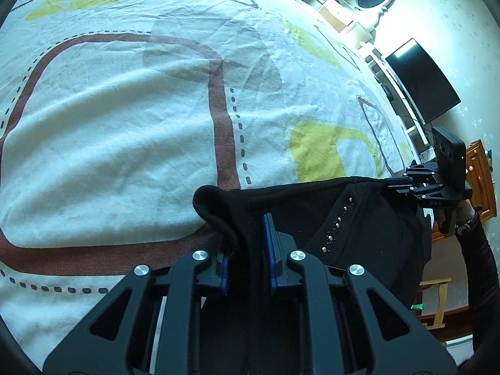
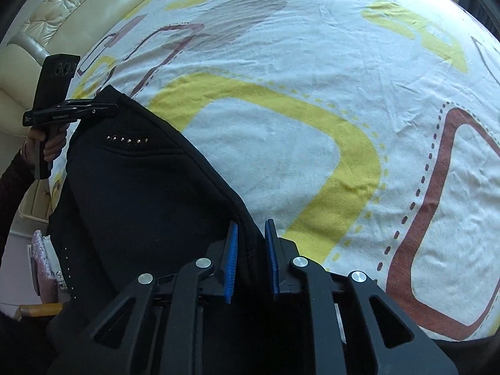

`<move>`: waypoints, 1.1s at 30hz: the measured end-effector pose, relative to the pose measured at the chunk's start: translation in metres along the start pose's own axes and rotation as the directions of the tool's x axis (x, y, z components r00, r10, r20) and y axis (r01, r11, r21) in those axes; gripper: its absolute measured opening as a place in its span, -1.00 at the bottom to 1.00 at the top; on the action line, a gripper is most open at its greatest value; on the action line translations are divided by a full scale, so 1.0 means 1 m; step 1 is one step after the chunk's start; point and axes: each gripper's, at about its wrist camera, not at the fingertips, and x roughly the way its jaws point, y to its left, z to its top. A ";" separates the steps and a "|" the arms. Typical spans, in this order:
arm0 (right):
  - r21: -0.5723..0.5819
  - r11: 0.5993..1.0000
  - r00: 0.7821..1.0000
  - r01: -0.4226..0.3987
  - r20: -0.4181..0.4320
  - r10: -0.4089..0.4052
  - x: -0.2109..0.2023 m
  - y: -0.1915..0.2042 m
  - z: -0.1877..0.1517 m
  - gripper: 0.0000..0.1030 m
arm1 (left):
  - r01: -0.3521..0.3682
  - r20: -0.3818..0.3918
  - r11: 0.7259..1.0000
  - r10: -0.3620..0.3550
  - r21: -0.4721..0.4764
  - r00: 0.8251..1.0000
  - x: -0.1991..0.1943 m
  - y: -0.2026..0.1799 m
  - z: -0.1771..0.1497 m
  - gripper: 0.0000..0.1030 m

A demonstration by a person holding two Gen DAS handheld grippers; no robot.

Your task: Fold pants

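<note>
Black pants (image 1: pixel 353 234) with small metal studs hang stretched between my two grippers above the bed. My left gripper (image 1: pixel 248 234) is shut on one corner of the waistband, with black cloth bunched between its blue pads. My right gripper (image 2: pixel 250 237) is shut on the other waistband corner; the pants (image 2: pixel 140 193) spread to its left. Each gripper shows in the other's view: the right one (image 1: pixel 406 184) at the far edge of the pants, the left one (image 2: pixel 103 107) likewise. The legs hang below, out of sight.
A bed sheet (image 1: pixel 125 125) with yellow and brown shapes covers the bed below, also in the right wrist view (image 2: pixel 312 125). A padded cream headboard (image 2: pixel 78 9) is at the left. A dark monitor (image 1: pixel 422 81) and white furniture stand beyond the bed's edge.
</note>
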 end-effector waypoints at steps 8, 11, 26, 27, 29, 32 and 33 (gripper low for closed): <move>-0.067 0.994 0.958 0.087 0.278 -0.065 -0.078 0.069 -0.052 -0.85 | 0.174 0.198 0.982 -0.185 0.073 0.962 -0.074 -0.023 -0.028 -0.79; -0.080 0.988 0.932 0.135 0.349 -0.099 -0.091 0.096 -0.090 -0.85 | 0.236 0.244 0.967 -0.252 0.094 0.937 -0.102 -0.032 -0.057 -0.82; -0.094 0.959 0.925 0.267 0.303 -0.228 -0.019 0.176 -0.224 -0.82 | 0.168 0.169 0.981 -0.150 -0.097 0.974 -0.098 -0.023 -0.229 -0.53; -0.082 0.959 0.922 0.270 0.309 -0.233 -0.019 0.179 -0.227 -0.82 | 0.170 0.175 0.978 -0.148 -0.122 0.973 -0.098 -0.021 -0.236 -0.53; -0.063 0.961 0.920 0.271 0.312 -0.239 -0.021 0.180 -0.229 -0.82 | 0.186 0.200 0.963 -0.146 -0.196 0.969 -0.100 -0.014 -0.248 -0.48; -0.050 0.959 0.916 0.278 0.316 -0.249 -0.022 0.181 -0.230 -0.82 | 0.213 0.259 0.925 -0.131 -0.316 0.957 -0.109 -0.008 -0.262 -0.41; -0.043 0.960 0.916 0.275 0.316 -0.248 -0.022 0.180 -0.231 -0.82 | 0.220 0.281 0.908 -0.121 -0.355 0.952 -0.111 -0.009 -0.268 -0.40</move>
